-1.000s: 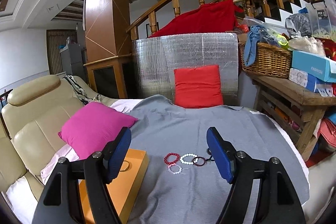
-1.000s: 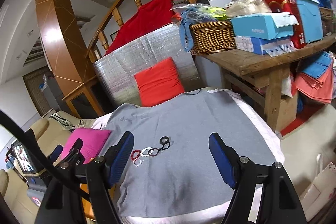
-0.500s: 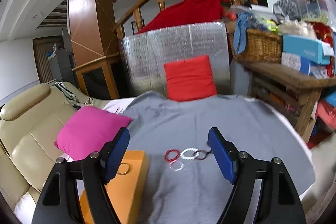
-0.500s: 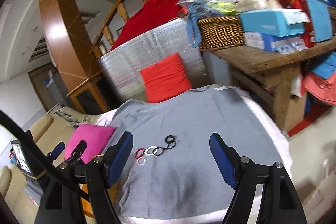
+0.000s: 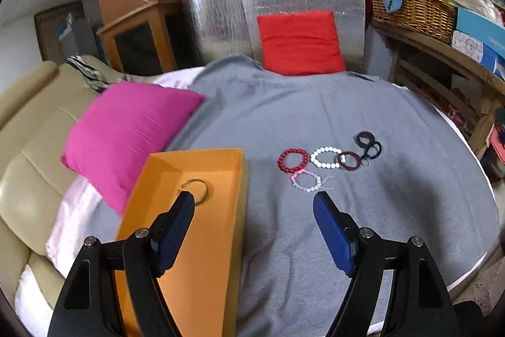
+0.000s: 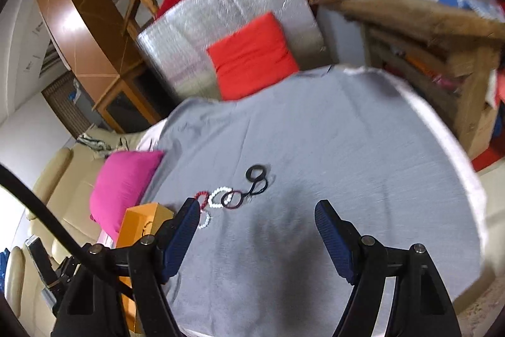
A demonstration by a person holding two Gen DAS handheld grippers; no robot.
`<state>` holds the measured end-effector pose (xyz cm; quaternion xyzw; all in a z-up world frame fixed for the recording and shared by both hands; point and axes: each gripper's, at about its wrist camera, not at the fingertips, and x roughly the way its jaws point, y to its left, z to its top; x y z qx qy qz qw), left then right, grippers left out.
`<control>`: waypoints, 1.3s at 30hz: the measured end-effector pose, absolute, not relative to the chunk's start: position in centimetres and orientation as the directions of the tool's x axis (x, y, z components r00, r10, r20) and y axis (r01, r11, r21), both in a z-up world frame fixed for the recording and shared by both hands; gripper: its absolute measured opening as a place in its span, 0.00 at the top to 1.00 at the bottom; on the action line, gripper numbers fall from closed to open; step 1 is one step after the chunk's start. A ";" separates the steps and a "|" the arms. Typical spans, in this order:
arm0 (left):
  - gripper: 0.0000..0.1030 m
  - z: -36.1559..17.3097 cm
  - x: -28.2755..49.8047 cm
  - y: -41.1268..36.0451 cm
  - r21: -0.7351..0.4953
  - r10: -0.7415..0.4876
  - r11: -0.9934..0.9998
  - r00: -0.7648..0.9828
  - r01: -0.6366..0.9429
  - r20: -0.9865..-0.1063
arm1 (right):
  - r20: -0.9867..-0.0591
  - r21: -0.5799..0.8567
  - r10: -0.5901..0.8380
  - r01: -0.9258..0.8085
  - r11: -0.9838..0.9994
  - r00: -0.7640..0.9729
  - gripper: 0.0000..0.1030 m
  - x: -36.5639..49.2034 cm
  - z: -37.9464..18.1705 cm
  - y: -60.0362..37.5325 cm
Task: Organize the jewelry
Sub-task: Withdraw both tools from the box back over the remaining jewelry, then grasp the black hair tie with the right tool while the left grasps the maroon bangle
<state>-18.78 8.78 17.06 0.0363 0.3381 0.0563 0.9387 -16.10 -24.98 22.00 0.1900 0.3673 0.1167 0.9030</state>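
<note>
My left gripper (image 5: 254,201) has its blue fingers (image 5: 176,226) wide apart, nothing between them. On the near left I see an orange box (image 5: 221,229) with one thin ring (image 5: 196,188) inside. To the right of it, on the grey cloth (image 5: 315,116), lie a red bracelet (image 5: 293,160), a white bracelet (image 5: 325,157), a clear bracelet (image 5: 306,181), a dark bangle (image 5: 348,160) and black rings (image 5: 368,143). A pink cushion (image 5: 126,128) lies on the far left.

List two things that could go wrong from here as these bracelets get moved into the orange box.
1. The red bracelet, white bracelet, dark ring and clear bracelet lie touching or overlapping, so one pinch might drag several.
2. The grey cloth is loose; jaws closing low could pinch fabric and shift the orange box.
</note>
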 end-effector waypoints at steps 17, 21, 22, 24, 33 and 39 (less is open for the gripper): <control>0.24 11.5 -9.3 4.5 0.012 -0.109 0.986 0.705 0.164 -0.700 | -0.668 0.610 0.478 0.052 0.790 0.570 0.38 0.4 6.8 -19.4; 0.24 10.2 -5.9 3.0 -0.036 -0.171 0.977 0.674 0.210 -0.719 | -0.710 0.549 0.429 0.058 0.834 0.558 0.42 2.3 5.1 -18.5; 0.24 9.9 -5.4 2.6 -0.037 -0.175 0.976 0.669 0.216 -0.722 | -0.713 0.540 0.420 0.057 0.840 0.562 0.45 2.8 4.8 -18.4; 0.25 9.5 -4.4 1.9 -0.041 -0.200 0.969 0.668 0.245 -0.717 | -0.712 0.544 0.427 0.053 0.838 0.558 0.62 3.4 4.3 -18.4; 0.59 6.0 0.8 -0.9 -0.052 -0.244 0.945 0.594 0.322 -0.766 | -0.706 0.541 0.428 0.040 0.840 0.564 0.94 3.5 5.5 -19.2; 0.84 4.5 1.8 -1.3 -0.081 -0.267 0.937 0.546 0.340 -0.794 | -0.668 0.584 0.465 0.022 0.812 0.581 0.94 3.1 6.7 -20.6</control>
